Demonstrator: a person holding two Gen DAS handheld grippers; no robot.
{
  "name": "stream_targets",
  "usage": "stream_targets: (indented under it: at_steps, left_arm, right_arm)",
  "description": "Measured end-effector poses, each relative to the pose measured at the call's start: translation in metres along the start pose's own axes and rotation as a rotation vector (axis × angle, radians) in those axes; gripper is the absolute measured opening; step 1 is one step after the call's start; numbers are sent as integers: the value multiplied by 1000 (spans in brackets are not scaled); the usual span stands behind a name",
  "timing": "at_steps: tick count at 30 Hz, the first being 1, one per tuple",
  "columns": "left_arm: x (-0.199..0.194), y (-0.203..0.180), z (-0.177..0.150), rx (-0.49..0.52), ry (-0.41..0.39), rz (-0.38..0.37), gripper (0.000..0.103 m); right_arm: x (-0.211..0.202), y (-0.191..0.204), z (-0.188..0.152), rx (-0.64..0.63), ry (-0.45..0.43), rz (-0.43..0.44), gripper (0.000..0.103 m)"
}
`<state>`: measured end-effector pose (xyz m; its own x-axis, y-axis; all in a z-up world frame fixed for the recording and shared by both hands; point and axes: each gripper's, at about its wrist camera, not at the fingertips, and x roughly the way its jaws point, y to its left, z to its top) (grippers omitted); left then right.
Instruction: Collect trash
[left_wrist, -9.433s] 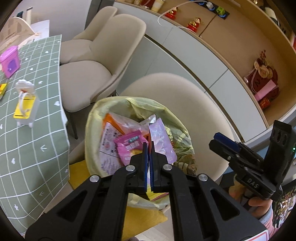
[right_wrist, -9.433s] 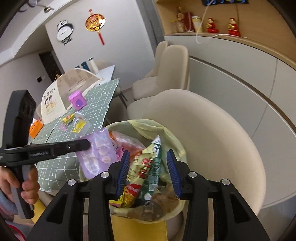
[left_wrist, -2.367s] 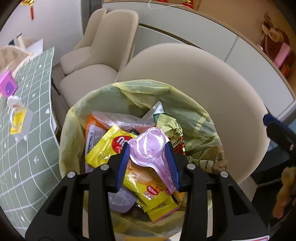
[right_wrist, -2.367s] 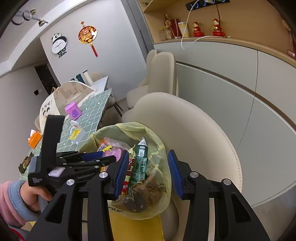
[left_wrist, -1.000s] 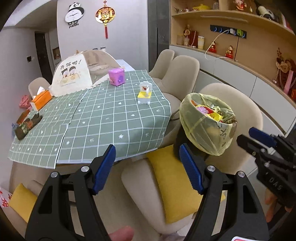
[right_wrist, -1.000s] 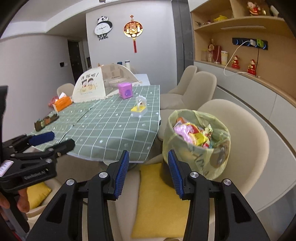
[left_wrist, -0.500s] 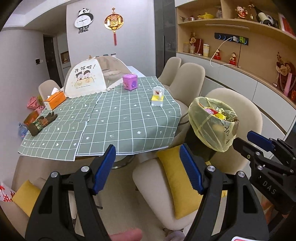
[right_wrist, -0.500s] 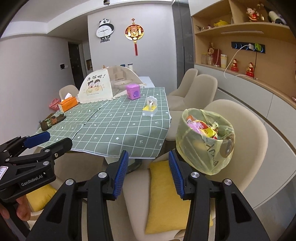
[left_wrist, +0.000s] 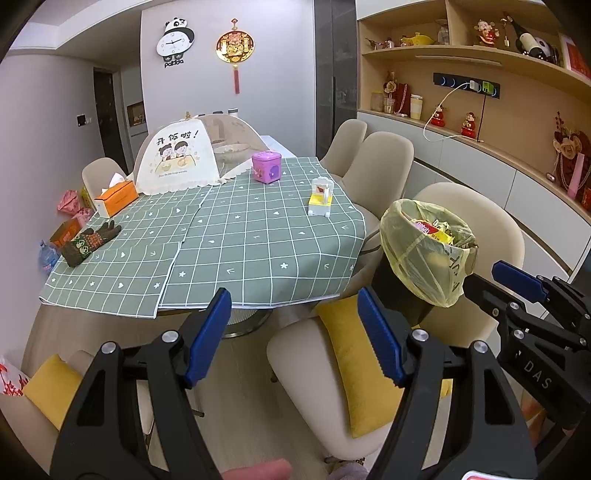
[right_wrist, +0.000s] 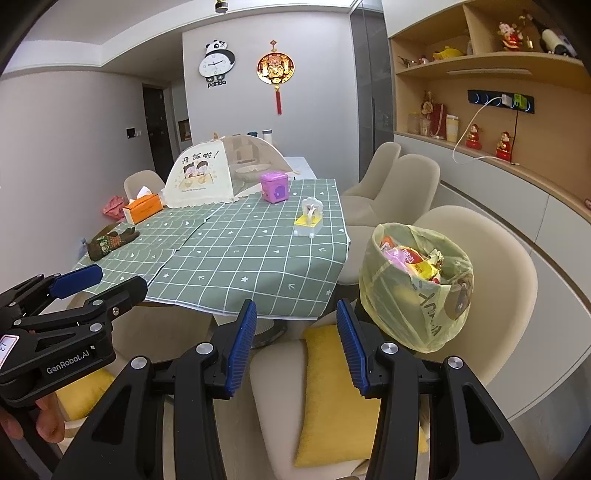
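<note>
A: Nearest the cameras, both tools are empty. Left hand-held gripper (left_wrist: 295, 334) has its blue pads spread wide, nothing between them. Right hand-held gripper (right_wrist: 295, 343) also gapes, nothing held.

B: Trash location?

A: Just beyond, on the right: yellow trash bag (right_wrist: 417, 291) sits on the seat of a beige chair (right_wrist: 491, 258), mouth up, wrappers (right_wrist: 413, 258) piled to the rim. Yellow cushion (right_wrist: 332, 391) on the nearer chair, between the grippers and the bag.

B: Anything left on the counter?

A: Further out, the counter (left_wrist: 236, 251) under its green checked cloth shows no loose wrappers that I can make out. What's there: small white-and-yellow stand (left_wrist: 320, 195) near the right edge, purple box (left_wrist: 266, 167) behind it, food cover (left_wrist: 177, 158) at the far end, orange tissue box (left_wrist: 115, 197) and a knitted glove (left_wrist: 88, 242) on the left. Those read as belongings, not trash.

B: So which step?

A: My read: collecting is done or close to it; both grippers stand back from the bag. Next move is probably a scan of the left edge, where some pink and blue bits (left_wrist: 72, 201) sit off the counter; too small to tell whether they're trash. If they are, it means a long reach past the chairs.
</note>
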<state>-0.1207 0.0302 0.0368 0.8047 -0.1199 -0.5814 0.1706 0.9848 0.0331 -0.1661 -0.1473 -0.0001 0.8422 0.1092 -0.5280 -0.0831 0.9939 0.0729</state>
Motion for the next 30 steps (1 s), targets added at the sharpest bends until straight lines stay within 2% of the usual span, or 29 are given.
stream_targets:
  at_steps: [30]
  left_arm:
    - [5,-2,0,13,16,-33,67]
  right_arm:
    - [-4,-9,1,23,-3,-25,43]
